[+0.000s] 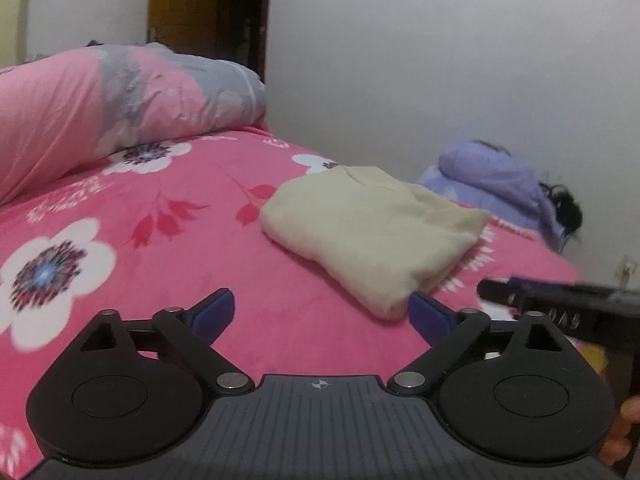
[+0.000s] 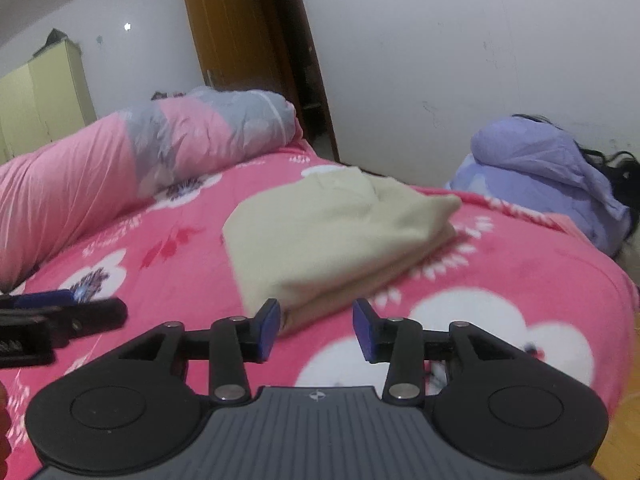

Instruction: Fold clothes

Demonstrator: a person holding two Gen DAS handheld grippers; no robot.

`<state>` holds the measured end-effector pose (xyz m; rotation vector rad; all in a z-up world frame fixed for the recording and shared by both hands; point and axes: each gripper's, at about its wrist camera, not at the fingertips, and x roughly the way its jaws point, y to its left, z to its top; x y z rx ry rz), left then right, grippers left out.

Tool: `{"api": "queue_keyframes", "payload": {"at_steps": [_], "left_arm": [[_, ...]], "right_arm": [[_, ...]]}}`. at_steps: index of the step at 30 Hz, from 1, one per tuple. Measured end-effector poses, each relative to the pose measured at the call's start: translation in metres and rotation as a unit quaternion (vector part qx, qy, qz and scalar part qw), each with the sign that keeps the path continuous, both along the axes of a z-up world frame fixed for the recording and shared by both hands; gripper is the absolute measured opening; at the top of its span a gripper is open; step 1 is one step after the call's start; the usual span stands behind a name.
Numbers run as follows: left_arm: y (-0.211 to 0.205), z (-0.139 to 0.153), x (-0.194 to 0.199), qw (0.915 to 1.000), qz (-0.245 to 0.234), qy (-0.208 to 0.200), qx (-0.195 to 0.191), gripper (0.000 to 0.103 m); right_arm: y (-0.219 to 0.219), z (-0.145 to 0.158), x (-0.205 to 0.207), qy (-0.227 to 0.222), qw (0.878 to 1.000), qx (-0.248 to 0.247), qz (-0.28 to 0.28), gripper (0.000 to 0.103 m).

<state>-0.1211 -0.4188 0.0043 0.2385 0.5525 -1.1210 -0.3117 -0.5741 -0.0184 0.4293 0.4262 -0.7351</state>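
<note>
Cream knit garment (image 1: 372, 232) lies folded on pink floral blanket (image 1: 160, 240), apparently finished; left gripper (image 1: 320, 316) and right gripper (image 2: 316, 328) both released, empty, clear of it.

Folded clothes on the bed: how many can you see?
1. A cream garment lies folded on the pink bedspread, just ahead of both grippers. More may be hidden off view.

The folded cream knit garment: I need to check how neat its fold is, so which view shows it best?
The right wrist view: the folded cream knit garment fills the centre, its stacked layers showing along the near edge. The left wrist view shows it smaller, off to the right.
</note>
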Motion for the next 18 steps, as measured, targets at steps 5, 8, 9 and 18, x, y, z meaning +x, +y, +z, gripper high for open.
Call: {"api": "queue_keyframes", "payload": {"at_steps": [5,8,9,18], "left_arm": [[0.042,0.012,-0.015,0.9996,0.019,0.005,-0.02,0.103],[0.061,0.017,-0.019,0.9987,0.028,0.025,-0.033,0.103],[0.067,0.018,-0.019,0.9983,0.03,0.034,-0.036,0.103],[0.1,0.024,-0.032,0.9988,0.038,0.014,-0.029,0.103]], "right_arm": [[0.04,0.004,-0.015,0.017,1.0,-0.006,-0.013,0.043],[0.059,0.004,-0.023,0.034,0.999,-0.004,-0.023,0.043],[0.064,0.004,-0.026,0.042,0.999,-0.003,-0.028,0.043],[0.104,0.014,-0.046,0.066,0.996,-0.015,-0.064,0.043]]}}
